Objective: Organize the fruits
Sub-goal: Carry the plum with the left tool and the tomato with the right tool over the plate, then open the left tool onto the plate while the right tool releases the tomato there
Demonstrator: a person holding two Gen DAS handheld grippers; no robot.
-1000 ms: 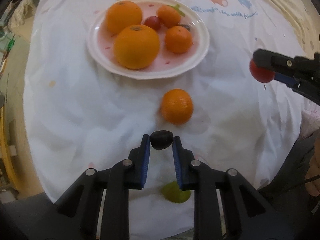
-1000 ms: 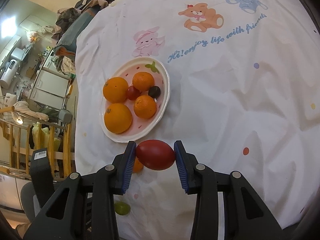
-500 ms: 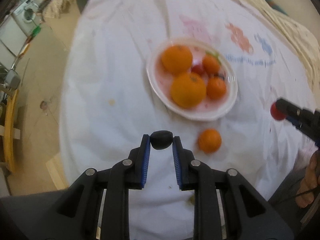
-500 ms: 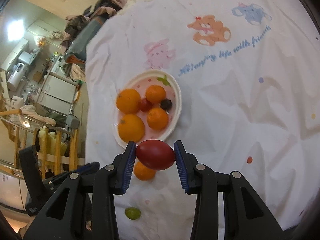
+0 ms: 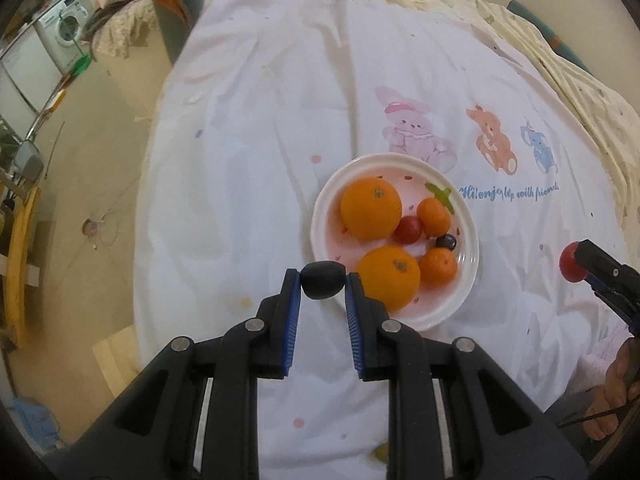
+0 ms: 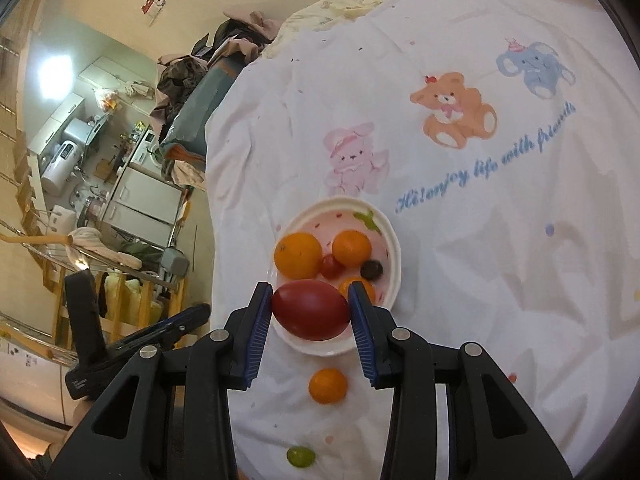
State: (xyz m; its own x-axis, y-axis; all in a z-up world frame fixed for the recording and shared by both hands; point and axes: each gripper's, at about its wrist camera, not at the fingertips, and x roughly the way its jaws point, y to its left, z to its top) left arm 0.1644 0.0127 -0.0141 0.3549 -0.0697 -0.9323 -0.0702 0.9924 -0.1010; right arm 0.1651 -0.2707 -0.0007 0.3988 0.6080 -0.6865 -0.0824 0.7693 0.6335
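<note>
My left gripper (image 5: 322,280) is shut on a dark grape (image 5: 322,275), held in the air near the left rim of the white plate (image 5: 470,216). The plate holds two big oranges (image 5: 371,207), two small mandarins, a cherry tomato (image 5: 408,229) and a dark grape (image 5: 446,242). My right gripper (image 6: 311,307) is shut on a red oval tomato (image 6: 311,309) above the plate's near rim (image 6: 394,240). It also shows at the right of the left wrist view (image 5: 578,268). A loose mandarin (image 6: 328,385) and a green grape (image 6: 301,456) lie on the cloth in front of the plate.
The table wears a white cloth (image 5: 320,92) printed with cartoon animals and blue script. The floor (image 5: 80,184) and a washing machine (image 5: 64,32) lie beyond its left edge. The left gripper's body shows at the left of the right wrist view (image 6: 132,344).
Both grippers have risen and pulled back from the table with their fruit still held. The plate now looks smaller and sits close to both grippers' tips.
</note>
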